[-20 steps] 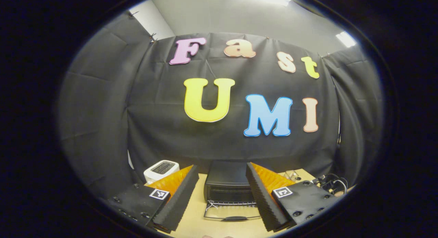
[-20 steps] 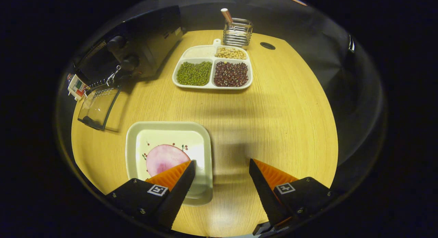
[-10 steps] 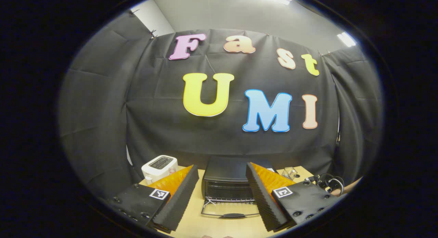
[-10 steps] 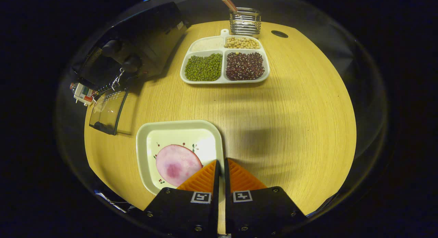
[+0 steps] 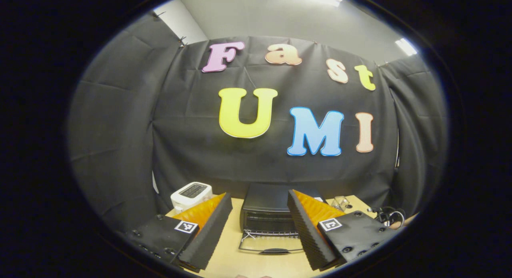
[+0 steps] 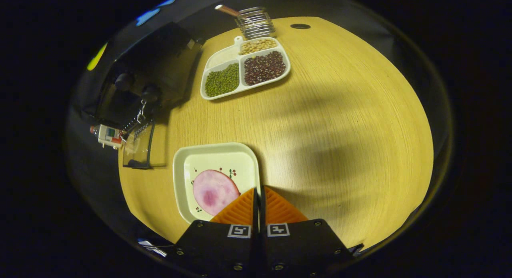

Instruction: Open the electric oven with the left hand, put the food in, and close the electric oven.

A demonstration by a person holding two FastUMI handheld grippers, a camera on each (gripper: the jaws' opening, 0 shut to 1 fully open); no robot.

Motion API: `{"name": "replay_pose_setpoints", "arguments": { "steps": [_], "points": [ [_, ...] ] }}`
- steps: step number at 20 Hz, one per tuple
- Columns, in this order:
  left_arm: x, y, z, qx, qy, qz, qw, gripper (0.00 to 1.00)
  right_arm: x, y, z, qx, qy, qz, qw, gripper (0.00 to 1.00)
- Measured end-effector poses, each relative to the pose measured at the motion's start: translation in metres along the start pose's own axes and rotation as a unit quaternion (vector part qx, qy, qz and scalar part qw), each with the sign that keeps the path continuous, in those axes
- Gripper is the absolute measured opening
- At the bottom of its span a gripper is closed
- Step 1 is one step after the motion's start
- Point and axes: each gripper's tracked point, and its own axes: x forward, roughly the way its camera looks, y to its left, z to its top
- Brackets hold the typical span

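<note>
In the right gripper view, the right gripper (image 6: 258, 196) has its jaws pressed together on the right rim of a square plate (image 6: 182, 170). The fingers cover the plate's near right corner. A round pink slice of food (image 6: 214, 191) lies on the plate, and a little of it is hidden behind the fingers. The plate sits on the wooden bench (image 6: 340, 122). Farther back is a white tray (image 6: 240, 64) with green, dark red and pale beans, and a wire cup (image 6: 255, 22) behind it. The black oven (image 6: 148, 76) stands at the left, dark and hard to make out, with its glass door (image 6: 138, 148) folded down flat.

In the left gripper view, the left gripper (image 5: 259, 212) has its jaws wide apart and holds nothing. The oven (image 5: 272, 208) sits between them, farther off, with the door (image 5: 270, 246) open. A white toaster (image 5: 190, 194) stands to the left, partly hidden by a finger. No writing can be read.
</note>
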Motion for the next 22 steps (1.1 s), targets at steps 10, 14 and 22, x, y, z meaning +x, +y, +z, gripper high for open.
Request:
{"name": "replay_pose_setpoints", "arguments": {
  "steps": [10, 14, 22],
  "points": [
    [0.004, -0.014, 0.011, 0.008, -0.005, -0.015, 1.000, 0.99, -0.012, 0.000, -0.011, 0.200, -0.053, 0.149, 0.967, 0.00],
    [0.005, -0.018, 0.017, 0.005, -0.008, -0.021, 1.000, 0.99, -0.017, 0.006, -0.013, 0.241, -0.067, 0.180, 0.951, 0.01],
    [0.002, -0.025, 0.039, 0.001, -0.033, -0.043, 0.999, 0.95, -0.064, 0.044, -0.027, 0.289, -0.109, 0.249, 0.918, 0.00]
  ]
}}
